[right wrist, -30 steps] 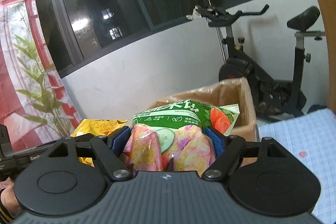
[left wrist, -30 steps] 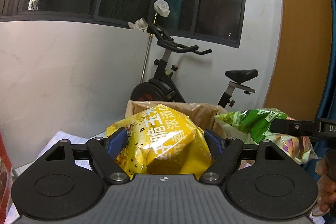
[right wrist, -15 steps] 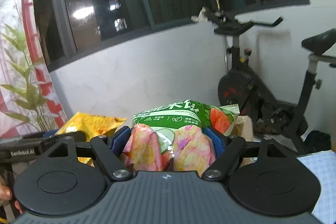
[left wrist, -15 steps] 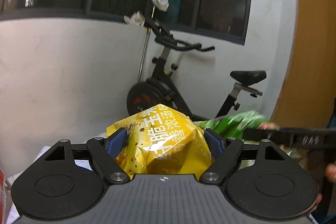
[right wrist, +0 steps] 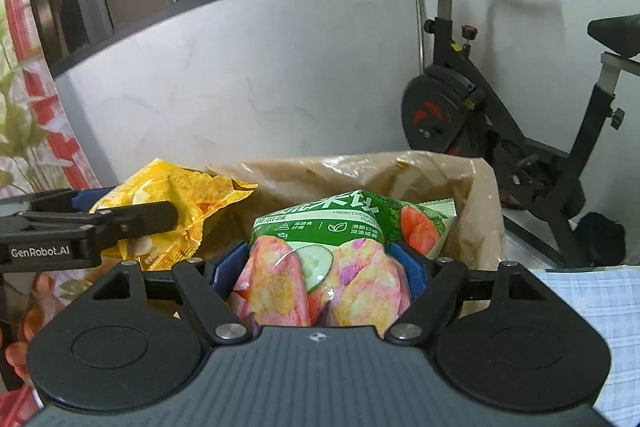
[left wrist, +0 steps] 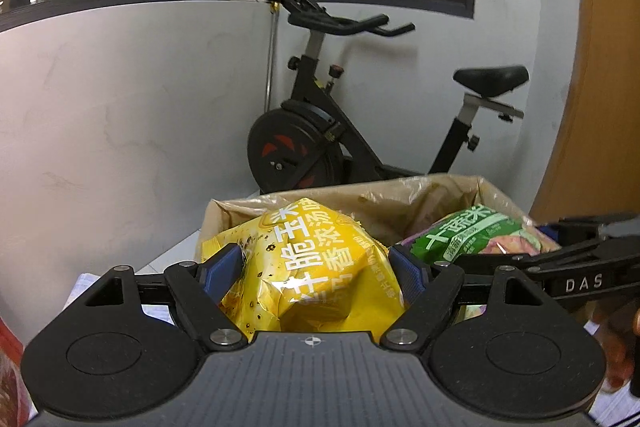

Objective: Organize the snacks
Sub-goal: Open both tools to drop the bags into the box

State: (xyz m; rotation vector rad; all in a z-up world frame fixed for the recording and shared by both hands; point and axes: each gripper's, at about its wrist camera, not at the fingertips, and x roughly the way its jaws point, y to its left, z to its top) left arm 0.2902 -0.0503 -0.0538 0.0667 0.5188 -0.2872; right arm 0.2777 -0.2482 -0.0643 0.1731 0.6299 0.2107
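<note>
My left gripper is shut on a yellow snack bag with white Chinese lettering, held at the near rim of a cardboard box lined with brown plastic. My right gripper is shut on a green and pink cucumber chip bag, held over the same box. In the left wrist view the green bag sits to the right. In the right wrist view the yellow bag sits to the left, in the left gripper.
A black exercise bike stands behind the box against a white wall under dark windows. A blue checked cloth lies at the right. A red floral curtain hangs at the left.
Both grippers have dipped forward and down toward the box. Its opening now shows behind both bags. Both bags stay gripped.
</note>
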